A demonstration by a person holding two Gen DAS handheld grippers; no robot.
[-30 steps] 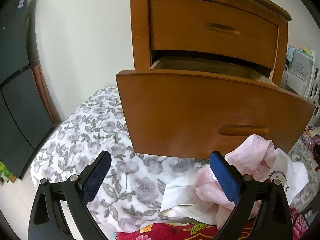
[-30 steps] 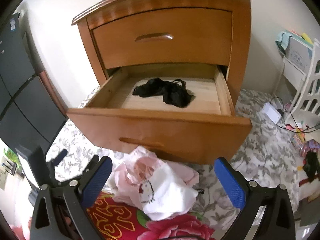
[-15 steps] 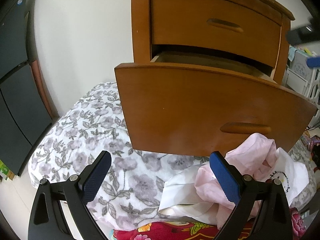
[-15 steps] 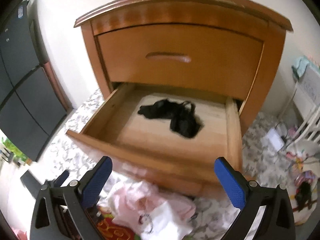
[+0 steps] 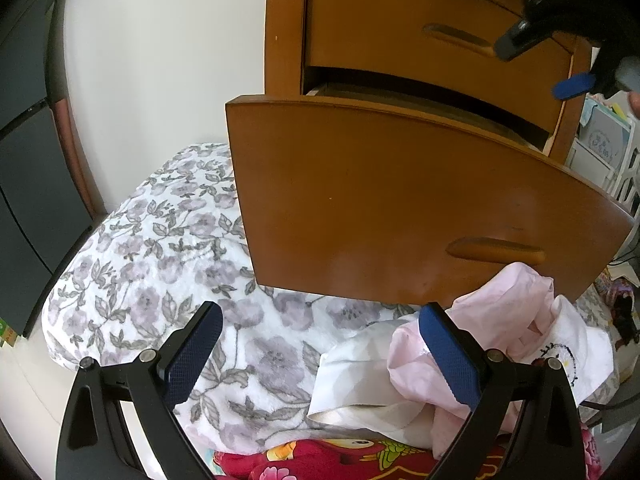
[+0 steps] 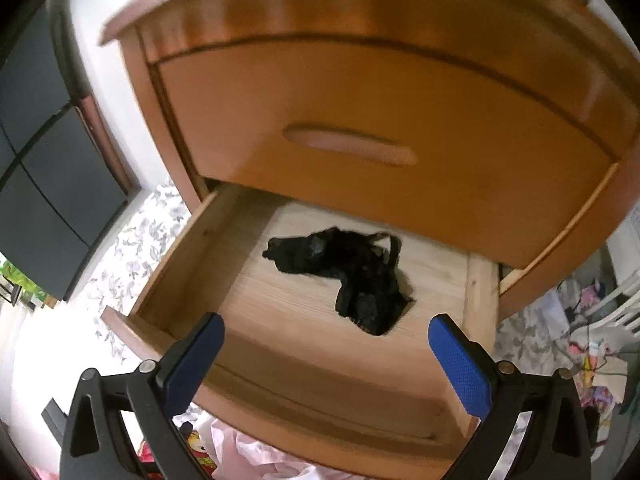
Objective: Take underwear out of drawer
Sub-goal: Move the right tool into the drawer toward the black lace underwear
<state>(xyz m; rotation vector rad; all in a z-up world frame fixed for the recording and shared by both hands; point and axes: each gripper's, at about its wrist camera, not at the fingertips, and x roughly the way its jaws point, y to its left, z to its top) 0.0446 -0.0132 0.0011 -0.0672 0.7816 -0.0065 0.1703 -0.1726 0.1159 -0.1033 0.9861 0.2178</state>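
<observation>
Right claw [image 6: 326,352]: fingers spread wide, nothing between them — it hangs over the front of the open drawer [image 6: 478,300], looking down into it.
Underwear [image 6: 346,276]: a crumpled black bundle lying on the pale wood floor of the drawer, toward the right and the back; it sits beyond the claw's tips, apart from both pads, roughly in line with the gap between them.
Left claw [image 5: 320,344]: also spread apart and empty — low in front of the drawer's outer face, over a flowered blanket [image 5: 160,248].
Drawer front [image 5: 400,208]: pulled well out from the wooden nightstand [image 5: 284,32]; from the left view the inside is hidden.
Top drawer [image 6: 360,128]: closed, right above the open one.
Pink and white clothes [image 5: 520,320]: heaped on the blanket below the drawer front, just beside the left claw's right pad [image 5: 450,356].
Right claw seen from the left view [image 5: 560,56]: up at the top right, near the top drawer.
</observation>
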